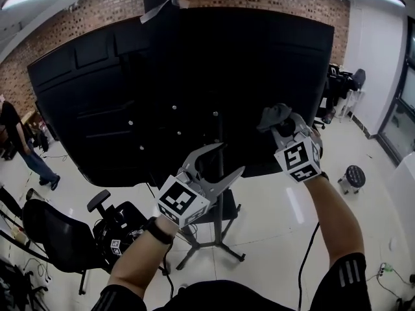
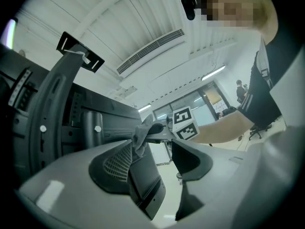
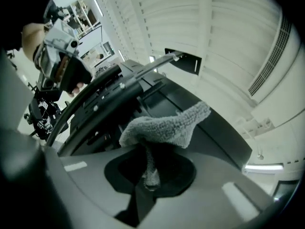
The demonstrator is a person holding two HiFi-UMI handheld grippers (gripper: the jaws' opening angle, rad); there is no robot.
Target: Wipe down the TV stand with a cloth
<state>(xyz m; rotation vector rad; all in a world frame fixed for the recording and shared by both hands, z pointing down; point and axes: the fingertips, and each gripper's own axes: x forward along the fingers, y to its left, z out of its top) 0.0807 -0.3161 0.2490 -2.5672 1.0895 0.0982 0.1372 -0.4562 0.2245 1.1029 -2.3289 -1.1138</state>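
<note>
The left gripper [image 1: 230,159] hangs nearest, its jaws apart and empty. The right gripper [image 1: 280,127] pinches the grey cloth [image 1: 273,115], perhaps touching the TV [image 1: 162,76]. The TV stand [image 1: 218,229], its post upright, lies below-left of the cloth, nearer the left gripper.

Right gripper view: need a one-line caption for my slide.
Right claw shut on a grey cloth, raised before the black back of the TV.

No readable text, labels or numbers, only square coded markers on each tool's cube [image 1: 181,201]
</note>
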